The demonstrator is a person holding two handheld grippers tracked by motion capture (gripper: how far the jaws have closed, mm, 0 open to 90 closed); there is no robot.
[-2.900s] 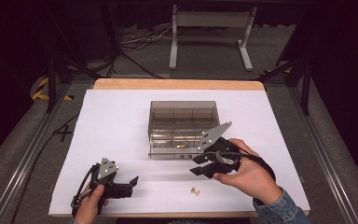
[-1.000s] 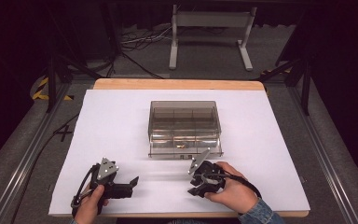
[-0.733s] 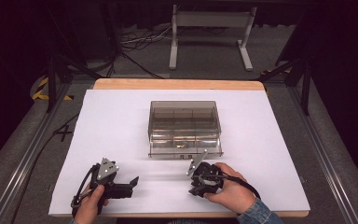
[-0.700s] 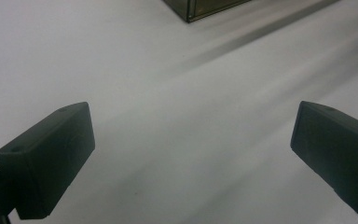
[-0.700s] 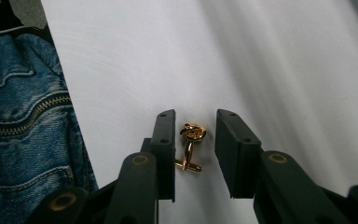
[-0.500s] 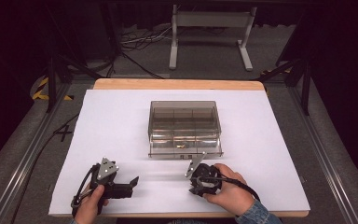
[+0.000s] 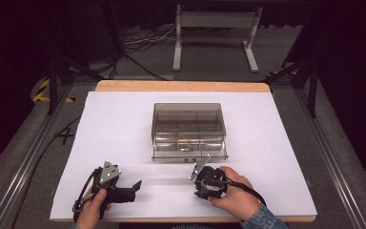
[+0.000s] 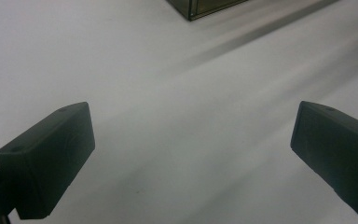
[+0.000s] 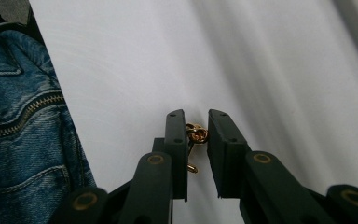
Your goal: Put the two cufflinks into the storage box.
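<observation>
My right gripper (image 7: 201, 187) sat near the near edge of the white table (image 7: 124, 119), right of centre, my right hand (image 7: 233, 195) wrapped round it, tilted down toward the surface. In the right gripper view its jaws were nearly closed, a narrow gap left, with a small gold earring (image 9: 195, 135) sitting between the tips; it touched the left jaw, contact with the other jaw hard to tell, so I couldn't say it was firmly clamped. The earring lay low against the white surface, close to the table's near edge, my denim clothing (image 9: 23, 116) showing just past that edge. My left gripper (image 7: 128, 188) rested at the near left of the table, well apart from the right one, held by my left hand (image 7: 93, 210), pointing right. In the left gripper view its jaws stood wide apart with nothing between them, just bare white surface. A clear plastic box (image 7: 188, 129) with compartments sat mid-table, farther than both grippers, its near edge just beyond the right gripper; a corner of it (image 8: 205, 7) showed at the top of the left gripper view. Something small and gold-coloured (image 7: 186, 149) was inside its near row, too small to identify.
</observation>
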